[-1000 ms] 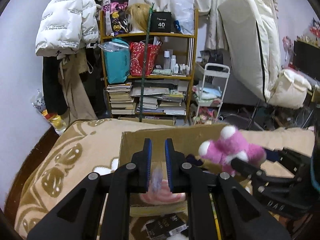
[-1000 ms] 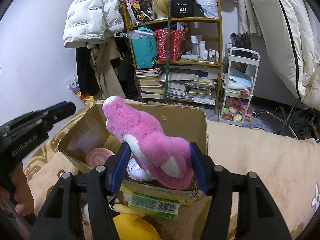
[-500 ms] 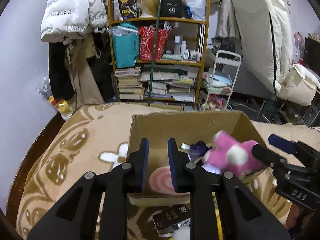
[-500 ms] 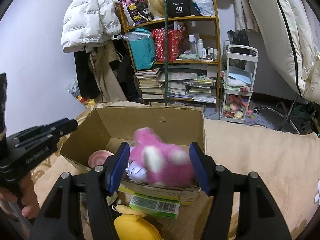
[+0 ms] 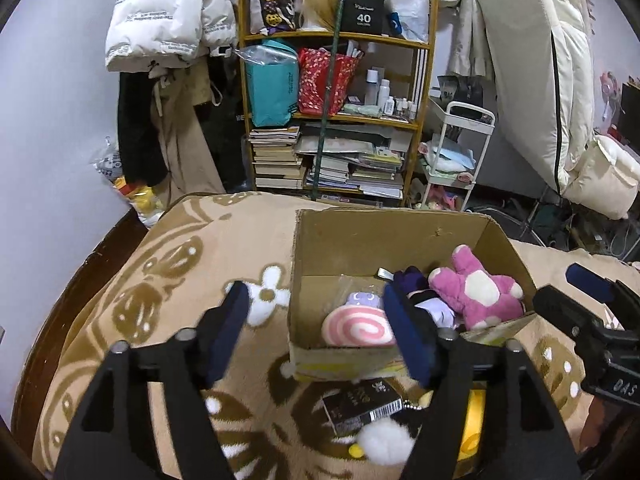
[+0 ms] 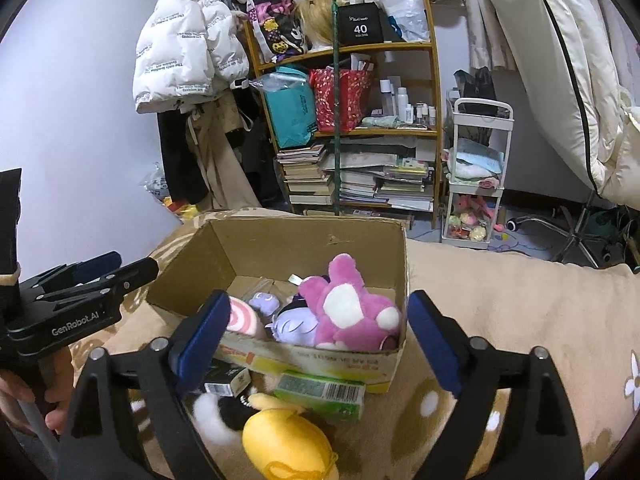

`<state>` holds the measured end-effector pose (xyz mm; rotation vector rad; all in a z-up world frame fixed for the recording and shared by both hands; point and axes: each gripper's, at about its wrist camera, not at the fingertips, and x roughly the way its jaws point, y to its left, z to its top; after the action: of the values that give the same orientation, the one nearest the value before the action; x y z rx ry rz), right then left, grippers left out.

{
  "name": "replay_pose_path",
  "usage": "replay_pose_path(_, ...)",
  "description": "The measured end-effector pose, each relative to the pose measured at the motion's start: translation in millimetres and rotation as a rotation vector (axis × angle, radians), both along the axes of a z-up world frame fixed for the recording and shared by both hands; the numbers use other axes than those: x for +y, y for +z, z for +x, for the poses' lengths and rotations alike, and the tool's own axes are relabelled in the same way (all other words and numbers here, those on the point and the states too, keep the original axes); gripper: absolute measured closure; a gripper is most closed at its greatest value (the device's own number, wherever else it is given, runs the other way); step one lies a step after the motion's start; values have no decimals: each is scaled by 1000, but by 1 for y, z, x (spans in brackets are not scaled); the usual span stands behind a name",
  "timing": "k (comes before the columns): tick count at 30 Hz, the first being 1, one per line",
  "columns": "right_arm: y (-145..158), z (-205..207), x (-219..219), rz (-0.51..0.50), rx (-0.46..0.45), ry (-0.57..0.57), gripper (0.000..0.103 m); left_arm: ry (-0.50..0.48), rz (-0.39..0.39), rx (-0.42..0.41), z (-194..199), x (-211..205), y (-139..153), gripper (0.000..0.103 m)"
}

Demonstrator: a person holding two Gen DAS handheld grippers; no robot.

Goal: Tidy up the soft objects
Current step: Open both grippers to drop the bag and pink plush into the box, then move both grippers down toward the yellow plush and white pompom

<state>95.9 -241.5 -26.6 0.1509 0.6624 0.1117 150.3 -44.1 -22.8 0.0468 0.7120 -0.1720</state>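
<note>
- Left gripper: jaws just spread wide, holding nothing, near the open brown cardboard box.
- Right gripper: jaws just opened, empty; fluffy pink-and-white plush toy lies inside the box, right side.

Box is plain brown corrugated cardboard, matt, edges a bit frayed. Pink plush inside it is fuzzy fleece with white patches; swirl cushion beside it looks short-pile, smoother. Blanket under everything is thick tan fleece, matt, woven-in brown and white pattern. My left gripper and right gripper are matt black plastic frames, metal screw heads, blue pads that look rubbery. Yellow toy by the box is smooth knit cloth. Green carton is glossy printed card. White puffer jacket is slick, slightly shiny nylon. Shelf is light varnished wood.
</note>
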Motion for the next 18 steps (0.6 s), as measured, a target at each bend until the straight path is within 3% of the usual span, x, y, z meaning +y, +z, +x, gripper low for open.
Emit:
replay_pose_path(1,2,-4,2,-1,-5,2,0,-1,-4,-1,-4,1,2,25)
replay_pose_path(5,8,-19,6,-10,-18,9,0,13,-6,-5,-19,7,6,10)
replay_pose_path(18,9,-61,9,78,29,-25,0,44,-3,91,-67,21,-2,10)
